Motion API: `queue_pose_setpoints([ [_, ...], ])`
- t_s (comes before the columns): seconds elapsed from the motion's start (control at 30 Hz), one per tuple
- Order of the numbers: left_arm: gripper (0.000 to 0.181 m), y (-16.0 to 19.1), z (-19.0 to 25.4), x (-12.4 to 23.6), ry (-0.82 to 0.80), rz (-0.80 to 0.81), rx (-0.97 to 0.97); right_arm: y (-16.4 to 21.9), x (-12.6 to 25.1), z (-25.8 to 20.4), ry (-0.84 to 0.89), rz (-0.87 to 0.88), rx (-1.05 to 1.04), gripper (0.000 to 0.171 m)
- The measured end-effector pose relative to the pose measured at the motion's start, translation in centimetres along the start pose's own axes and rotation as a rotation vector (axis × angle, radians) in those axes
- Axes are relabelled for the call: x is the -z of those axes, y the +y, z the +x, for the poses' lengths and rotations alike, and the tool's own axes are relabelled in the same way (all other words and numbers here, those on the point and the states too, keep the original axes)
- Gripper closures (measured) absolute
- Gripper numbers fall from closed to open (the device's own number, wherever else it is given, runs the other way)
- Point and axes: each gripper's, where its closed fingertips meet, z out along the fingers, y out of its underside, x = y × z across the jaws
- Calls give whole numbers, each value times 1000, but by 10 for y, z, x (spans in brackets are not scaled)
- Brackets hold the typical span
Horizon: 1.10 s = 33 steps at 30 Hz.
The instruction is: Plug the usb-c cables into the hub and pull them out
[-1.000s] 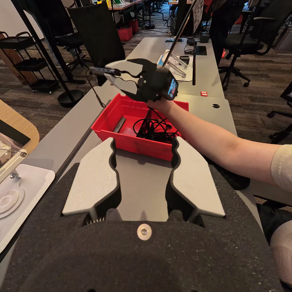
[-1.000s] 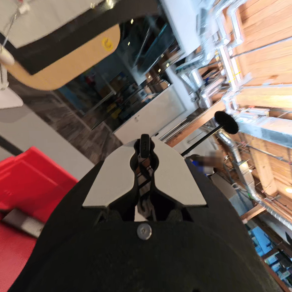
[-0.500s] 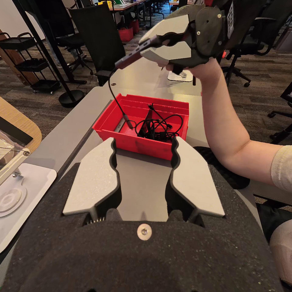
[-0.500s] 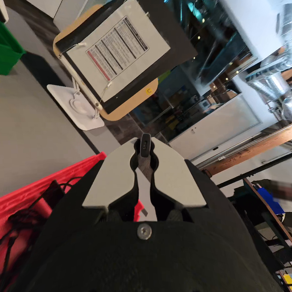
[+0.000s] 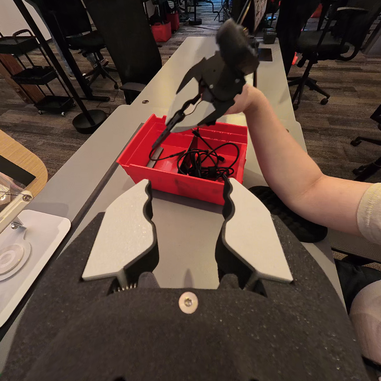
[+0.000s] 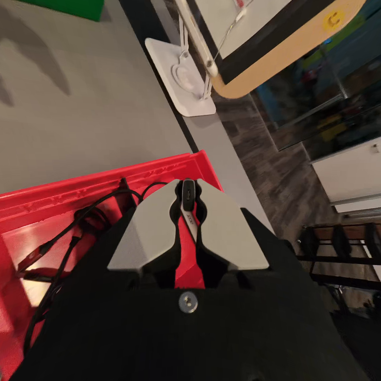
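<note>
Red bin point(image 5: 181, 183) on grey counter point(image 5: 82, 165) | right tool point(image 6: 188, 185) clamps hub point(image 6: 187, 198) above bin | cables point(image 5: 206, 162) tangled inside | left tool point(image 5: 187, 198) wide, holding nothing

Glossy red plastic bin point(image 5: 175, 181); matt grey table point(image 5: 185, 237); brushed-metal hub point(image 6: 190, 221).

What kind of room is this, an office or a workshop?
Probably an open-plan office or lab workspace: long grey desks in rows, rolling office chairs on carpet, and a black utility cart. A red bin of cables sits on the near desk.
</note>
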Motion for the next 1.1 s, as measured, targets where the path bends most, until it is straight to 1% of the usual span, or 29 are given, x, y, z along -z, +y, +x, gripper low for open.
queue_pose_setpoints([
  [0.1, 116, 2, 0, -1, 4, -11, -2, 16, -25, -6, -57, -37, -39, 160],
  [0.17, 116, 2, 1, -2, 6, -15, -2, 33, -41, -9, -83, -96, -74, 160],
  [0.23, 116, 2, 0, -1, 6, -12, -2, 57, -54, -5, -58, -193, -117, 160],
  [0.3, 117, 1, -1, 0, 3, -8, -1, 78, -58, 2, -20, -266, -202, 158],
  [0.33, 118, 0, -1, 1, 0, -4, 0, 92, -57, 8, 20, -326, -262, 153],
  [0.4, 120, -3, -3, 5, -4, 15, 10, 125, -44, 19, 96, -491, -362, 144],
  [0.43, 120, -5, -3, 9, -6, 28, 14, 134, -38, 21, 111, -524, -399, 140],
  [0.5, 121, -9, -5, 17, -16, 50, 19, 140, -25, 26, 143, -514, -455, 126],
  [0.57, 121, -11, -9, 26, -33, 65, 25, 146, 0, 37, 225, -546, -489, 125],
  [0.67, 121, -14, -16, 39, -58, 89, 41, 142, 40, 53, 350, -540, -546, 126],
  [0.77, 121, -15, -24, 55, -97, 108, 53, 141, 68, 57, 421, -534, -660, 129],
  [0.83, 120, -13, -33, 70, -154, 105, 65, 146, 75, 50, 407, -537, -735, 129],
  [0.9, 120, -8, -51, 93, -276, 93, 79, 156, 72, 39, 344, -556, -800, 130],
  [1.0, 119, 9, -85, 146, -523, 73, 139, 176, 64, 11, 213, -656, -919, 132],
  [1.03, 119, 19, -94, 166, -592, 64, 193, 181, 61, -1, 152, -694, -965, 140],
  [1.1, 118, 43, -103, 207, -689, 57, 351, 184, 55, -16, 62, -713, -1040, 142],
])
